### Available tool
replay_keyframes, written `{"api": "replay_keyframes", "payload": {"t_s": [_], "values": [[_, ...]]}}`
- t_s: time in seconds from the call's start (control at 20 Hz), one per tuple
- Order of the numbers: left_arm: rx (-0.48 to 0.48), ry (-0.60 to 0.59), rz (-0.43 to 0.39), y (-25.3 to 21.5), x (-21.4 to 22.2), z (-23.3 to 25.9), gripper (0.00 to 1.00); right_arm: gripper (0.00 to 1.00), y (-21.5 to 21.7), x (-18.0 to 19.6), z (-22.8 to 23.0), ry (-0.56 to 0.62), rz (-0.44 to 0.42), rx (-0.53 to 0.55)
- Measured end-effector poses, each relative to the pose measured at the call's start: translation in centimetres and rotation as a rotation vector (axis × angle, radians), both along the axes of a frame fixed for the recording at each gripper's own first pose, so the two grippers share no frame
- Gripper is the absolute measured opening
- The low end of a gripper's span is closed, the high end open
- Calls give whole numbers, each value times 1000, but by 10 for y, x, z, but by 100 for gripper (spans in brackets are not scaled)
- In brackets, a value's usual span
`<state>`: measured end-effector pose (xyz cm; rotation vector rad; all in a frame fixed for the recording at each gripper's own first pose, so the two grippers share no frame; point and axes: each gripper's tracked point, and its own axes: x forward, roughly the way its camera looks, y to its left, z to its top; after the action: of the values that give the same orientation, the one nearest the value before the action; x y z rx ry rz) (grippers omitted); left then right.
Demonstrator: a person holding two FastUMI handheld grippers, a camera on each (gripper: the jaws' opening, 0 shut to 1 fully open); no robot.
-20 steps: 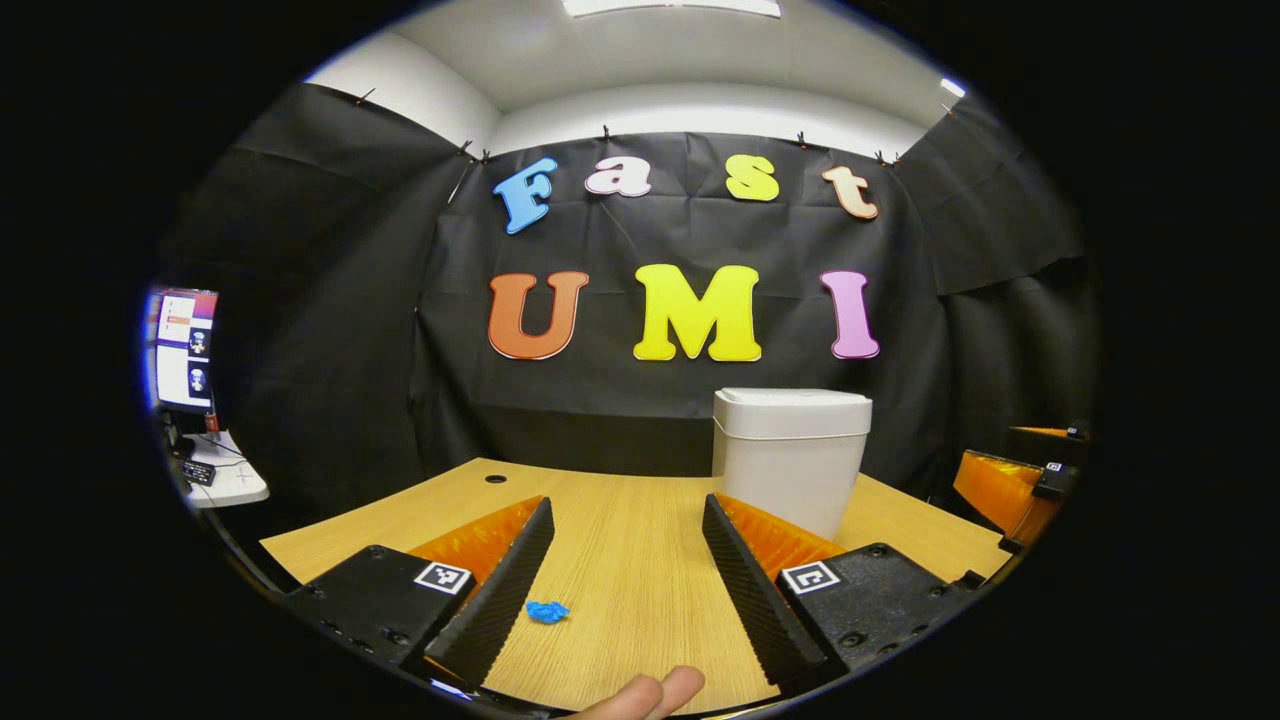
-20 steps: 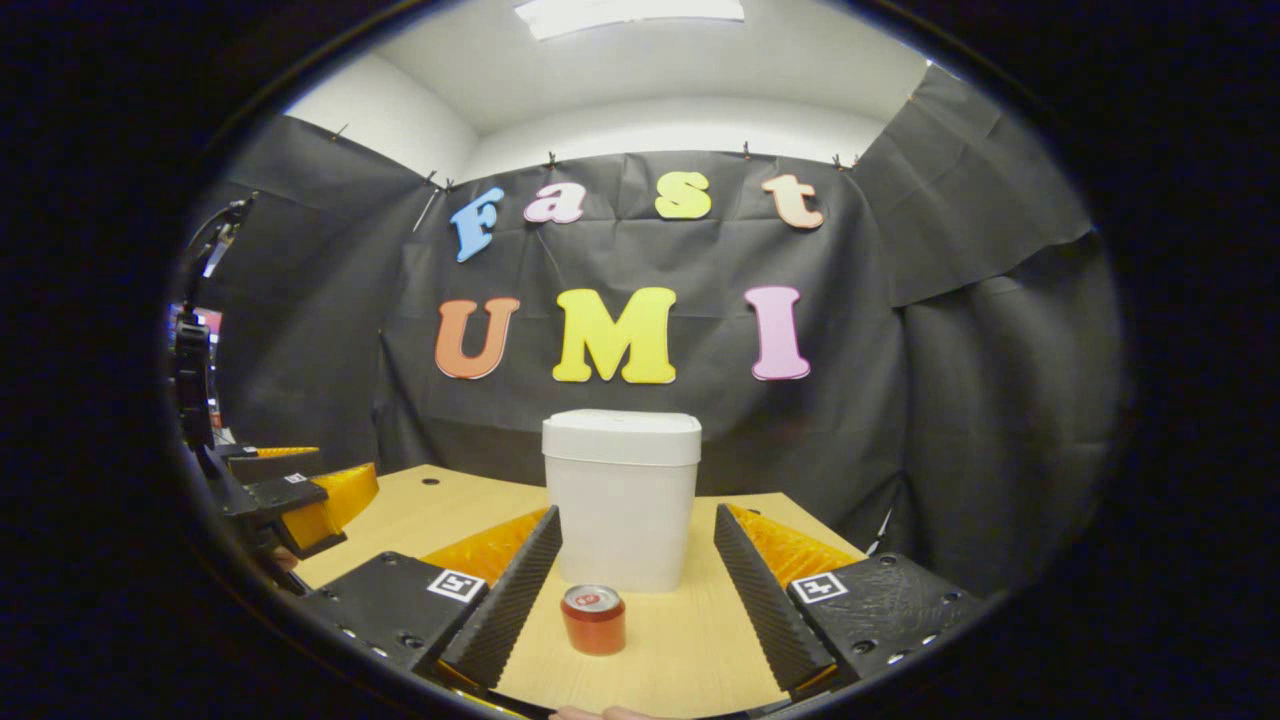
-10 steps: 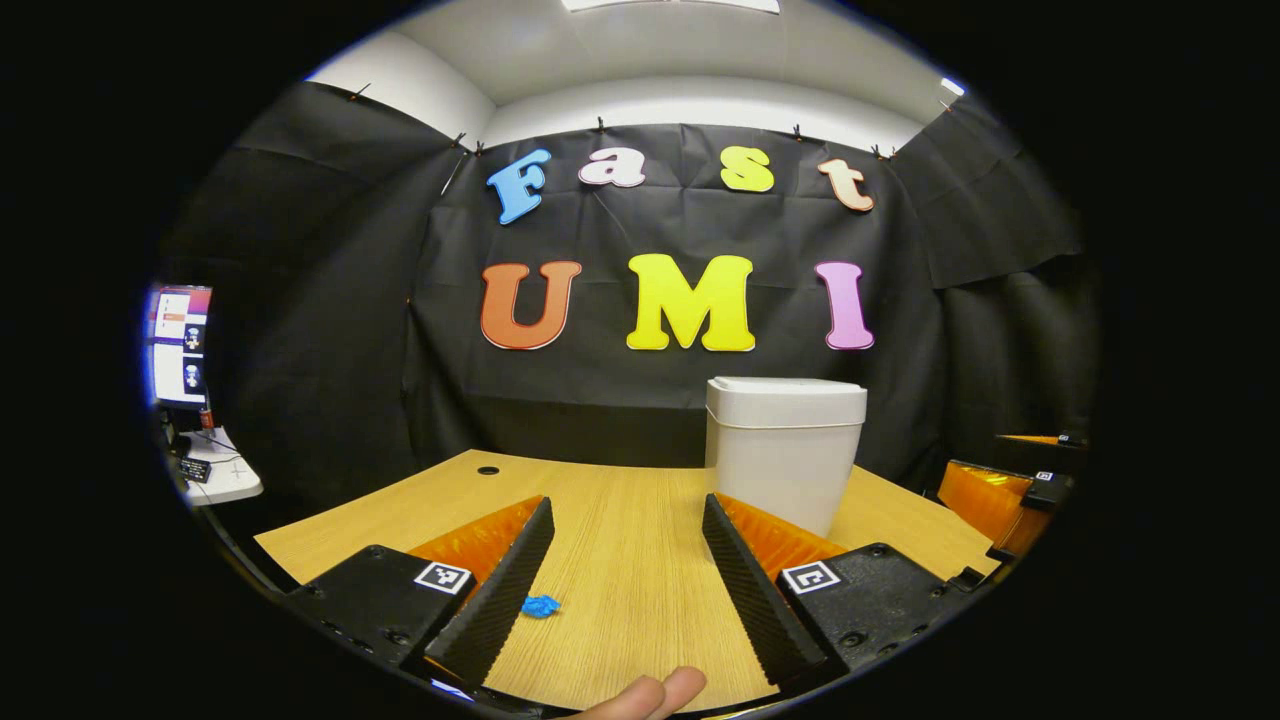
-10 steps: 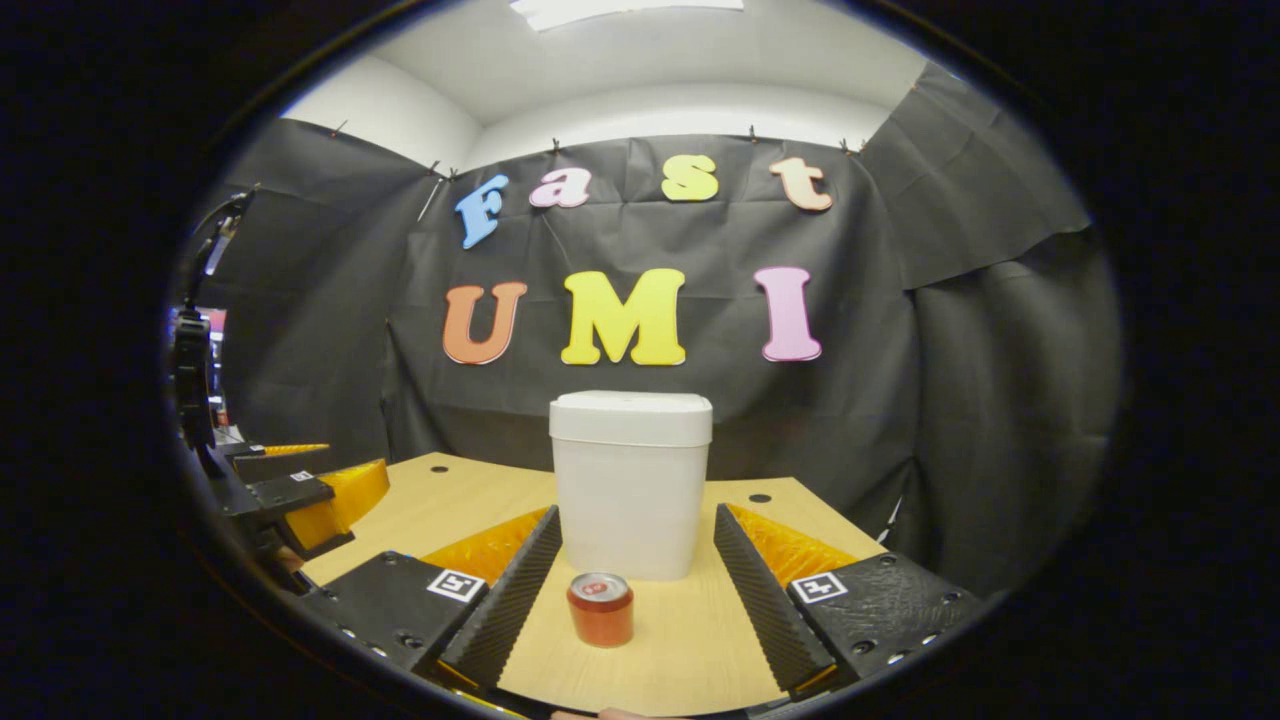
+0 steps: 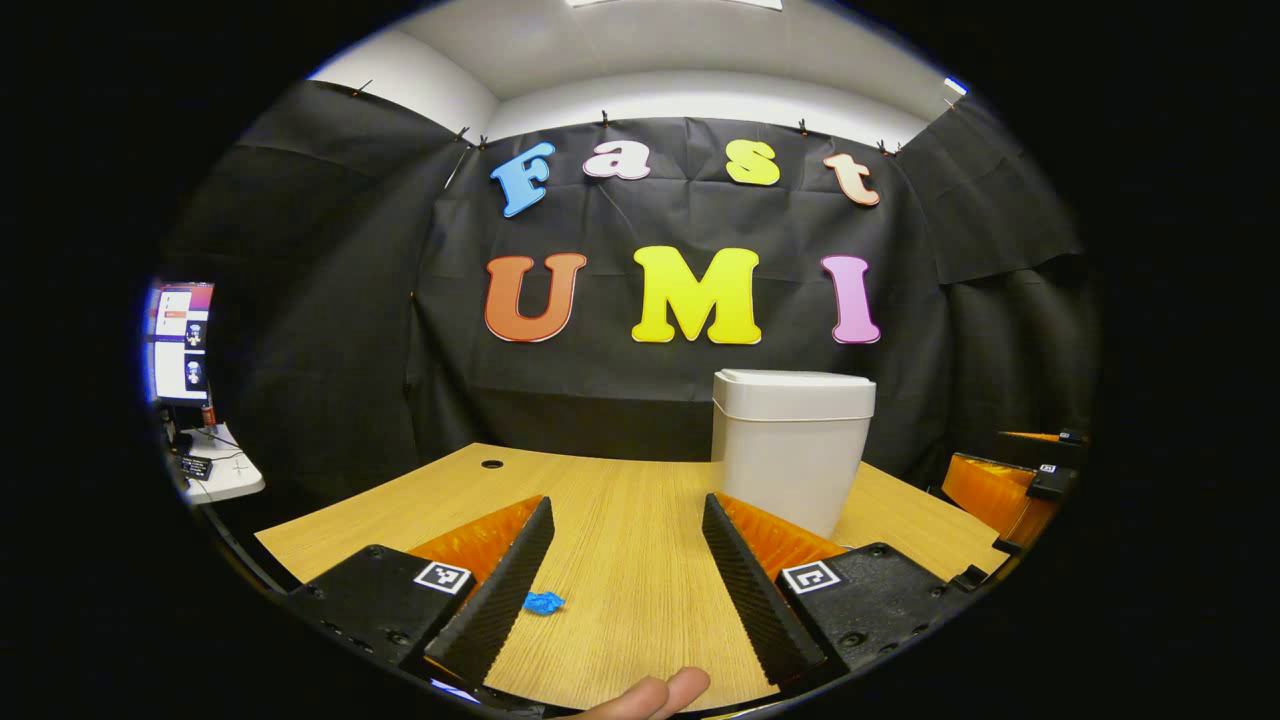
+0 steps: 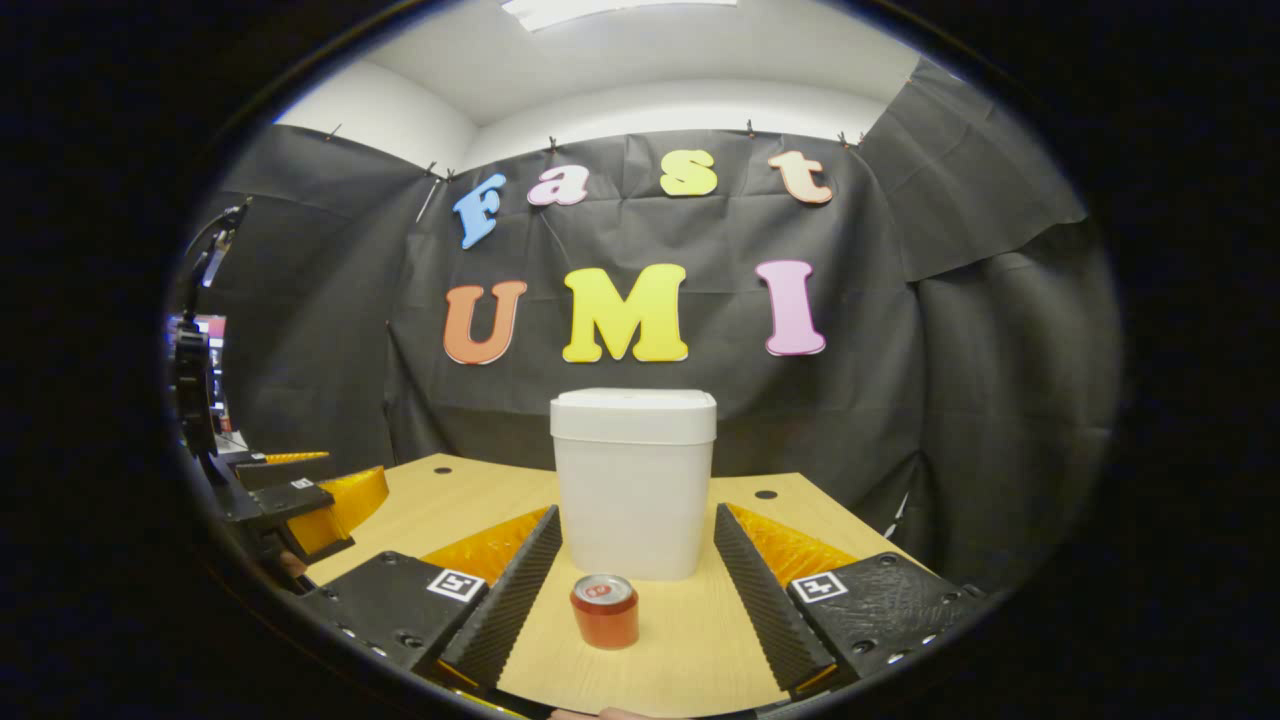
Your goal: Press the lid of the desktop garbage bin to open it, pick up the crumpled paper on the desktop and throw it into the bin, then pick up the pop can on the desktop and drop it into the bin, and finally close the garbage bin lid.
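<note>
Between the right gripper's (image 6: 632, 580) spread fingers stands the pop can (image 6: 605, 611), untouched.

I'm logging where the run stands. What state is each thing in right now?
bin lid: closed.
crumpled paper: lying on the desk, untouched.
pop can: upright on the desk, ungripped.
left gripper: open, holding nothing.
right gripper: open, holding nothing.

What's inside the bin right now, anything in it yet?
Cannot see inside: the lid sits shut on the bin. The pop can stands on the desk before it, and the blue crumpled paper lies on the desk, so neither is inside.
</note>
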<state>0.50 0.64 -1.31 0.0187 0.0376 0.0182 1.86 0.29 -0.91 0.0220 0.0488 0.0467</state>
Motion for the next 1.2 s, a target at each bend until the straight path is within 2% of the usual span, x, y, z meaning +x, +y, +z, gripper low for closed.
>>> {"api": "replay_keyframes", "payload": {"t_s": [0.15, 0.4, 0.6, 0.65, 0.7, 0.75, 0.8, 0.85, 0.95, 1.2], "values": [[4, 6, 12, 6, 1, -1, 97, 95, -1, 14, 22, -51, -10, -35], [16, 10, 26, 15, 4, 0, 97, 80, 5, 43, 59, -110, -32, -25], [18, 12, 27, 20, 7, 0, 97, 46, 10, 72, 92, -138, -38, -4], [19, 12, 31, 23, 7, 0, 96, 30, 8, 76, 104, -143, -47, 21], [19, 13, 34, 24, 7, -1, 97, 6, 8, 91, 108, -143, -39, 39], [15, 15, 36, 25, 8, -1, 97, 6, 5, 98, 114, -131, -50, 44], [11, 17, 33, 26, 8, -1, 96, 1, 6, 112, 115, -117, -40, 53], [6, 19, 30, 26, 9, -1, 96, 2, 10, 116, 111, -88, -16, 62], [-1, 19, 32, 29, 10, -1, 97, 0, 11, 135, 119, -50, -1, 72], [-32, 29, 40, 39, 10, -3, 97, 0, 9, 194, 93, 93, -13, 45]]}}
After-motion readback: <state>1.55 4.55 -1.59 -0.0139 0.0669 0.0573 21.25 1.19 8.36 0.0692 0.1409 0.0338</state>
